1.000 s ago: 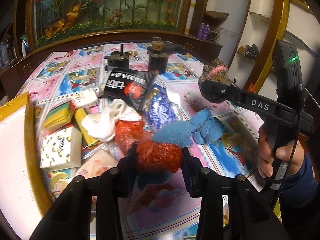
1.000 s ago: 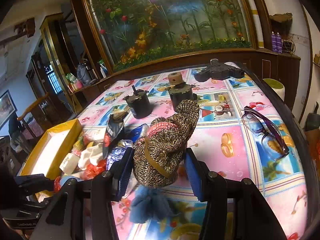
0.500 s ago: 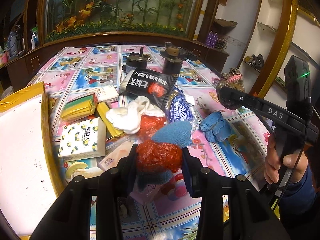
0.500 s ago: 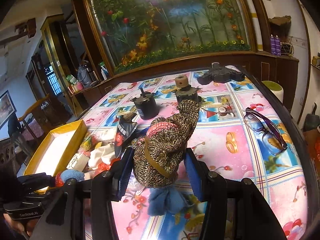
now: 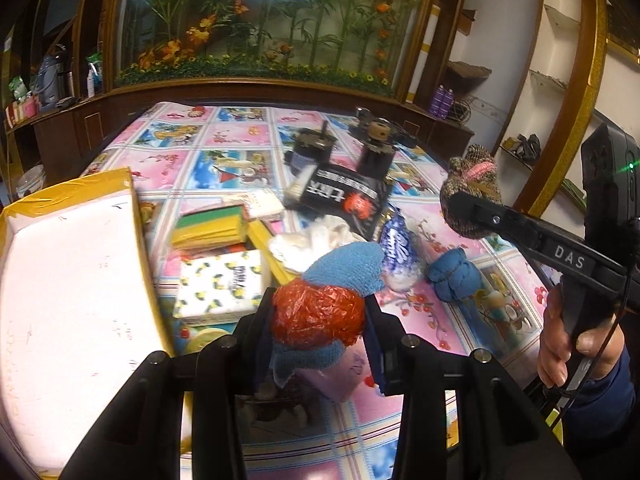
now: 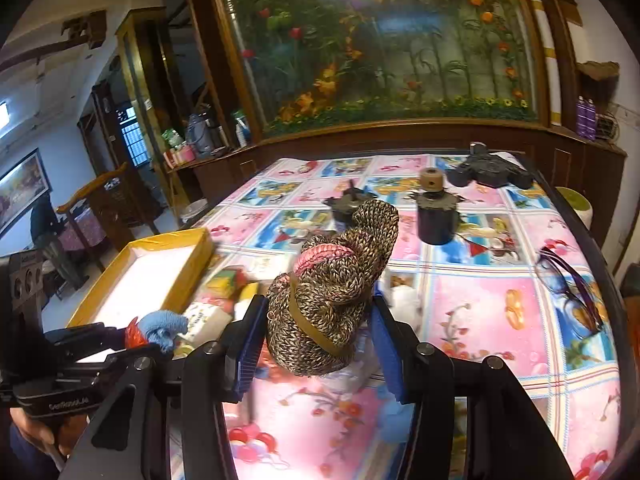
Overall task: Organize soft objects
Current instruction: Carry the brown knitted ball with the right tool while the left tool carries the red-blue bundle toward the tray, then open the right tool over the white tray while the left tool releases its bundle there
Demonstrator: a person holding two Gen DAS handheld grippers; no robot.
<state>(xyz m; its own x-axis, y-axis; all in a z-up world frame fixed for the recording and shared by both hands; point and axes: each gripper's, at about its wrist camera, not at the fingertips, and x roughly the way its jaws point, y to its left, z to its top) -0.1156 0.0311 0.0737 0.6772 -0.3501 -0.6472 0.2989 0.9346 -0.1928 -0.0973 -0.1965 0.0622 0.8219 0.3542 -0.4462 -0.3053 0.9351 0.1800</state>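
Observation:
My left gripper (image 5: pixel 318 316) is shut on a crumpled red plastic bag (image 5: pixel 318 314) together with a light blue knitted cloth (image 5: pixel 346 270), both lifted above the table. The same bundle (image 6: pixel 160 330) shows at the lower left of the right wrist view. My right gripper (image 6: pixel 316 330) is shut on a brown knitted bundle with a pink band (image 6: pixel 332 284), also seen at the right of the left wrist view (image 5: pixel 472 190). On the table lie a blue knitted bundle (image 5: pixel 454 276) and a white cloth (image 5: pixel 310 242). A white tray with a yellow rim (image 5: pixel 72 280) sits at the left.
Packets lie in a heap: a black snack bag (image 5: pixel 344 196), a blue-white wrapper (image 5: pixel 396 248), a lemon-print tissue pack (image 5: pixel 222 284), yellow-green sponges (image 5: pixel 212 226). Two black motor parts (image 6: pixel 436 216) stand at the back, glasses (image 6: pixel 568 276) lie at the right. A hand (image 5: pixel 576 344) holds the right gripper.
Both grippers have moved left toward the tray and risen a little, each keeping its bundle. The blue cloth has parted from the blue bundle, which stays on the table.

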